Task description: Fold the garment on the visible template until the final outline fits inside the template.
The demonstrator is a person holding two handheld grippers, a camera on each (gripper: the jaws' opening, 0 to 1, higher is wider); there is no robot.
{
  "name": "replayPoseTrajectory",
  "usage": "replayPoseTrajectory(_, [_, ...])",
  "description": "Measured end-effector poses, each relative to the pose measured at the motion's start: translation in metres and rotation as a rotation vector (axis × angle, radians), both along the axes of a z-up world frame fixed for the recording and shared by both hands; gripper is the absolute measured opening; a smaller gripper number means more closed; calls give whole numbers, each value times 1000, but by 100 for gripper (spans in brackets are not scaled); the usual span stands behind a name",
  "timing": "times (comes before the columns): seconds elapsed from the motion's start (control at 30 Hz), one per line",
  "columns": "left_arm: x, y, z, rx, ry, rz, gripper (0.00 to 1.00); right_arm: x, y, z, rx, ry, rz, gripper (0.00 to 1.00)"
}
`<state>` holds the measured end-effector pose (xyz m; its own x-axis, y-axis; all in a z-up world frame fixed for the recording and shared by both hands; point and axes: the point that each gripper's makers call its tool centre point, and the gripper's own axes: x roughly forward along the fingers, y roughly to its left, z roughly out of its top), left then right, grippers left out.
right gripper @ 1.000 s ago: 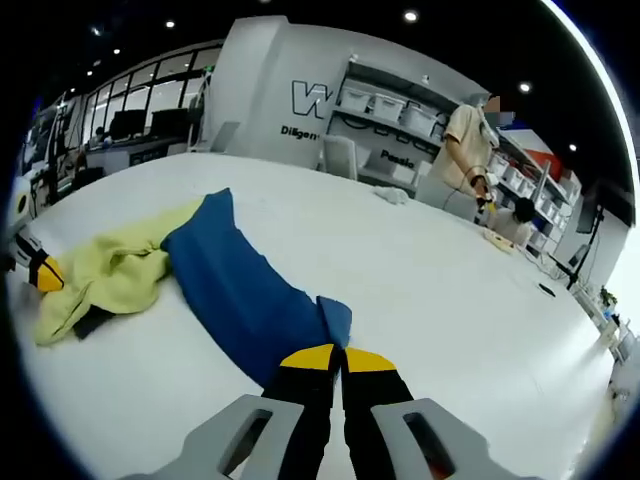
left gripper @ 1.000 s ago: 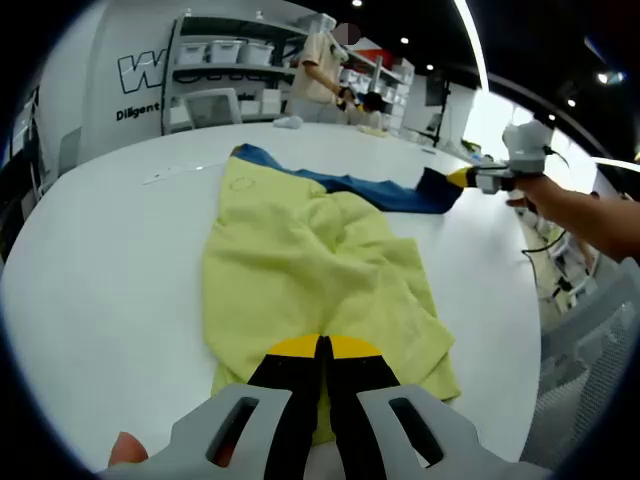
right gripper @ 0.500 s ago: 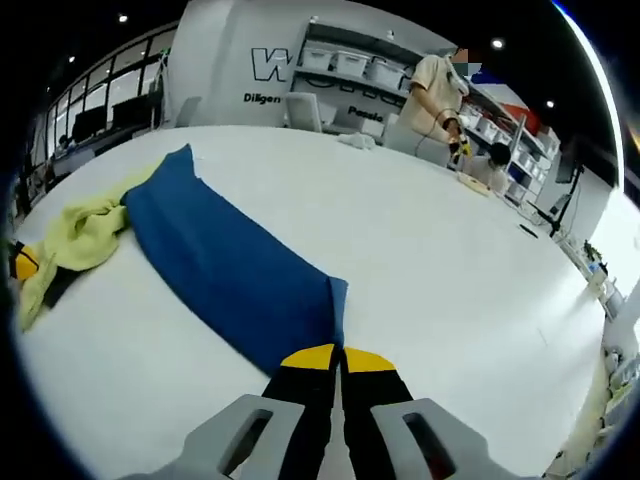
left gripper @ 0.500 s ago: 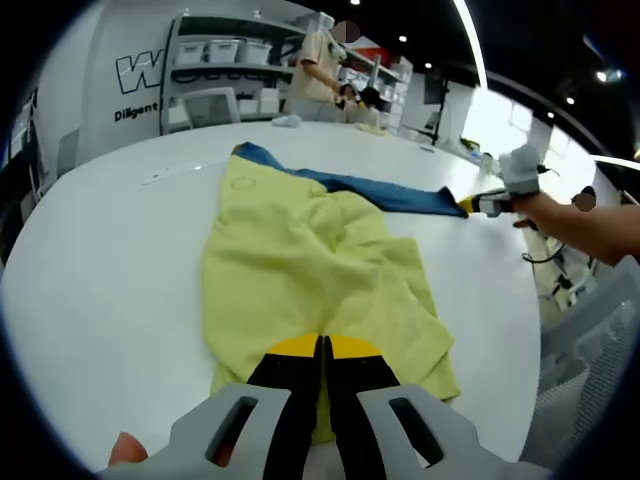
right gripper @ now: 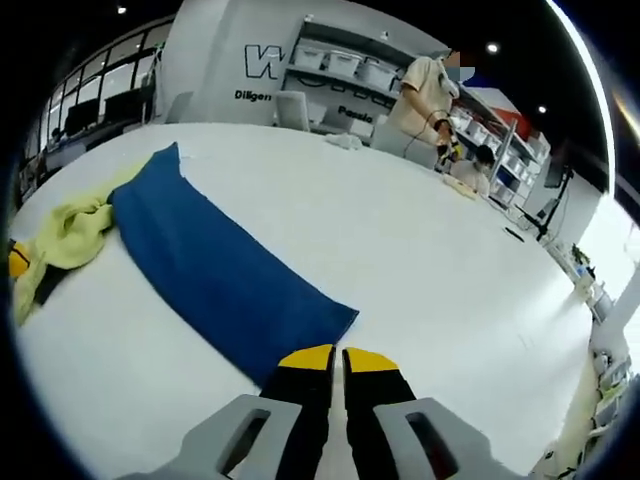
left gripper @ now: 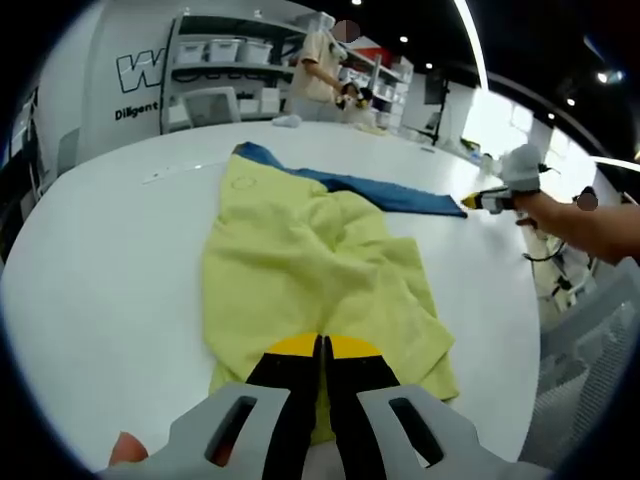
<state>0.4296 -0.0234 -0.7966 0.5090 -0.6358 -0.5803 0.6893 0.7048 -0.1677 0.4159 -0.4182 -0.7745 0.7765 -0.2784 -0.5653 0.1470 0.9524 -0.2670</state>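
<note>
Yellow-and-blue soft fabric garment (left gripper: 310, 260) is pinched in left gripper (left gripper: 323, 352) jaws; right gripper (right gripper: 336, 360) jaws barely parted, holding nothing.

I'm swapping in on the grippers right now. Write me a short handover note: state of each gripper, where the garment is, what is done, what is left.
Left gripper: shut on the yellow part of the garment at its near edge.
Right gripper: jaws slightly apart, at the end of the blue part; grip cannot be told.
Garment: on the white table, blue part laid out flat and long, yellow part bunched and wrinkled.
Done: blue part spread.
Left: flatten the yellow part, then make the folds. No template outline is discernible.
</note>
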Motion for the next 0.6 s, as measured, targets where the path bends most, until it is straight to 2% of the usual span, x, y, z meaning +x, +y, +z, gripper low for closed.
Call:
replayPoseTrajectory(0.1, [0,0,0,-1,-1,1,0,12,10,17,-3,-47,33,0])
replayPoseTrajectory(0.13, [0,0,0,-1,-2,2,0,21,20,25,-2,-82,75,0])
replayPoseTrajectory(0.2, [-1,0,0,-2,-2,5,0,35,43,30,13,-90,153,0])
replayPoseTrajectory(0.27, [0,0,0,-3,-3,6,0,49,65,29,7,-76,223,0])
replayPoseTrajectory(0.33, [-1,0,0,-3,-2,8,0,61,72,22,16,-65,265,0])
replayPoseTrajectory(0.37, [-1,0,0,-3,-3,8,0,72,94,14,38,-37,341,0])
replayPoseTrajectory(0.4, [-2,0,0,-3,-2,8,0,77,101,13,19,-23,369,0])
replayPoseTrajectory(0.6, [-5,0,0,-11,1,16,0,114,160,12,14,-15,527,0])
